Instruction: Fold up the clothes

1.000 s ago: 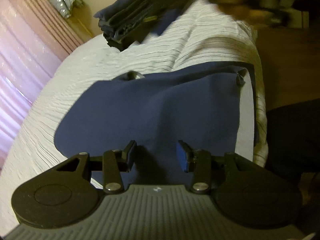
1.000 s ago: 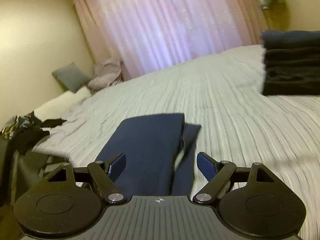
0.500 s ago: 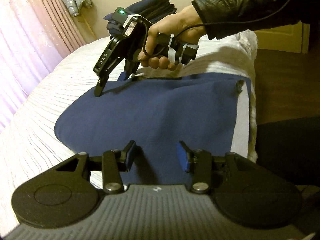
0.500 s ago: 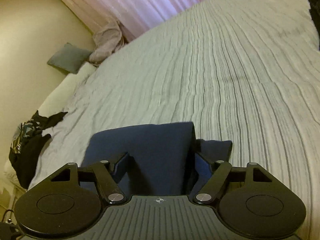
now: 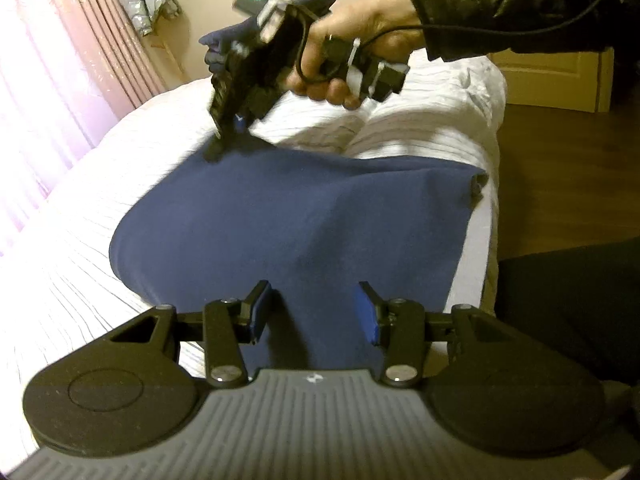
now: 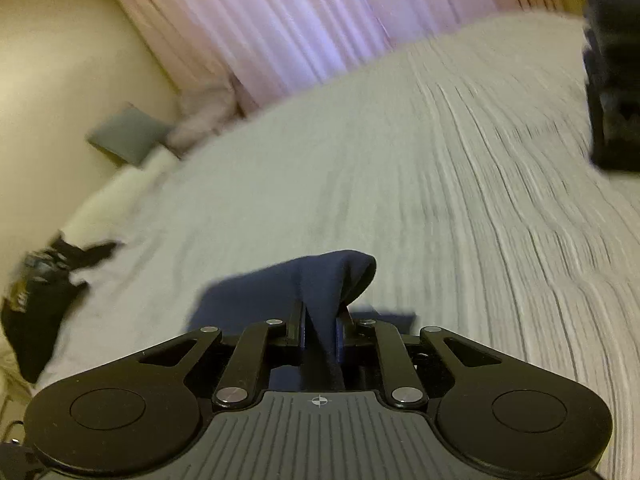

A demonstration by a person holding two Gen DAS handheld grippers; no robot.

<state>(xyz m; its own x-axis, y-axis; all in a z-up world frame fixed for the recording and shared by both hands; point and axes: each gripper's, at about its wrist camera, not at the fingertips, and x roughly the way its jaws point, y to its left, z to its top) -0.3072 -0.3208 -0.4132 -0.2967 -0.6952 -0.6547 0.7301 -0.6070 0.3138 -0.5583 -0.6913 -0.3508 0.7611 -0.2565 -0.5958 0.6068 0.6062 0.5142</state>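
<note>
A navy blue garment (image 5: 296, 220) lies spread on the white ribbed bedspread (image 5: 80, 264). My left gripper (image 5: 314, 312) hovers open over its near edge, nothing between the pads. In the left wrist view my right gripper (image 5: 224, 136), held by a hand (image 5: 352, 44) in a black sleeve, pinches the garment's far corner and lifts it. In the right wrist view that gripper (image 6: 320, 334) is shut on a raised fold of the navy garment (image 6: 320, 280).
A stack of folded dark clothes (image 6: 612, 92) sits on the bed (image 6: 440, 160) to the right. Dark clothing (image 6: 36, 300) lies at the bed's left edge, near a grey cushion (image 6: 128, 136). Pink curtains (image 6: 300, 20) hang behind. Wooden floor (image 5: 560, 184) lies past the bed's edge.
The right gripper came down onto the garment's far corner, shut on it and raised it off the bed. The left gripper stayed open and nearly still.
</note>
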